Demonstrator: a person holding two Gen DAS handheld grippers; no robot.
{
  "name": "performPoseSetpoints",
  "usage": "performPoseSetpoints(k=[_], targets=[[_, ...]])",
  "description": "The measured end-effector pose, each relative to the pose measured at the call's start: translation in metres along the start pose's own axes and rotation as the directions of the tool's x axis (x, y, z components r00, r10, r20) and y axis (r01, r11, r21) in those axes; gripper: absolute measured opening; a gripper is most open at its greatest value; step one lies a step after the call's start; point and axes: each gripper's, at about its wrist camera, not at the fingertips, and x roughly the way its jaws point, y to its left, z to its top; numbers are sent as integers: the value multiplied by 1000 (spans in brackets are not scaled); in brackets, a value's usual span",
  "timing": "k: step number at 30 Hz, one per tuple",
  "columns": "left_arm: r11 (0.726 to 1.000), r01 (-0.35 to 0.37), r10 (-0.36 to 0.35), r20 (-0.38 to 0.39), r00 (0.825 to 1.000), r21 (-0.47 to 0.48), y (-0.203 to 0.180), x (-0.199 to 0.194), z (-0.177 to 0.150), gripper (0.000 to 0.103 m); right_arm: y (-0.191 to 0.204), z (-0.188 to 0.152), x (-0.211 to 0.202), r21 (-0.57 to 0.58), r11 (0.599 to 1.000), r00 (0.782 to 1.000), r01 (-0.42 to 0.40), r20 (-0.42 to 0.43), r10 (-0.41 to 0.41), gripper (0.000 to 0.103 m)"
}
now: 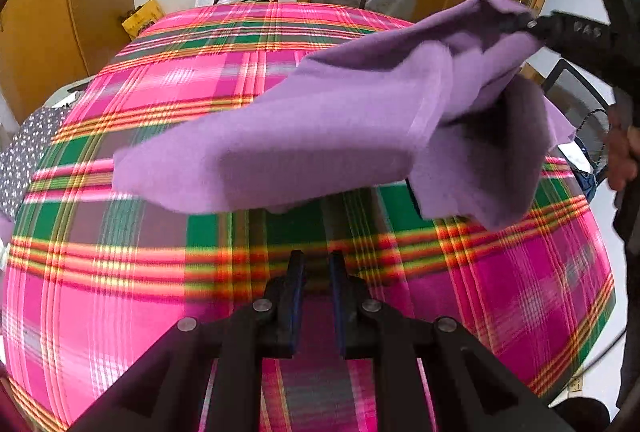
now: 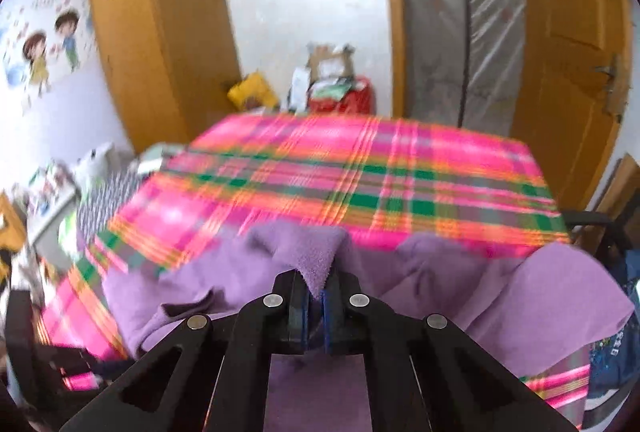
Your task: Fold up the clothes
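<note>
Judging by how the cloth hangs, you are early in the fold: the purple garment (image 1: pixel 320 136) is bunched and half in the air, no clean crease is laid, and nothing folded shows anywhere on the plaid bedspread (image 1: pixel 120 292). Squaring it flat, making the folds and setting it down all look still to do.

Starting at the left, your left gripper (image 1: pixel 316 264) hovers over bare plaid with its jaws a narrow gap apart and nothing between them. It touches no cloth. The garment lies beyond its tips, across the middle of the bed, with its near left edge sagging low over the spread, though whether it rests there you cannot tell from the blur.

Moving right, the fabric rises in a slanting sheet toward the upper right, where your right gripper (image 1: pixel 528 24) pinches a corner and lifts it clear of the bed. From the right wrist camera, the right gripper (image 2: pixel 316 292) has its jaws clamped on a peak of the purple garment (image 2: pixel 312 252), which pokes up between the blue pads; the rest drapes below and to both sides, over the near edge of the plaid bedspread (image 2: pixel 340 160). Your hand (image 1: pixel 622 148) shows at the far right.
</note>
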Motion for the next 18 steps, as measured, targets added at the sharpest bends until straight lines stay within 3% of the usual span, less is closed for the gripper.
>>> performPoseSetpoints(k=[6,12,15,17,18], targets=[[1000,-27,27,98,995,-3,9,-10,37,12,-19,17,-8,39,999,998,27,51,-29,4],[995,-98,96,198,975,0,17,-2,91,13,-34,29,-7,67,996,996,50,72,-55,4],[992,-128,128,196,972,-10,24,10,117,12,-55,34,11,108,990,996,86,15,-88,5],[993,-112,115,184,976,-22,30,12,124,12,-68,36,23,132,985,994,111,-25,-109,9],[994,-110,112,184,976,-25,33,11,124,12,-72,31,26,129,984,992,123,-48,-117,21]])
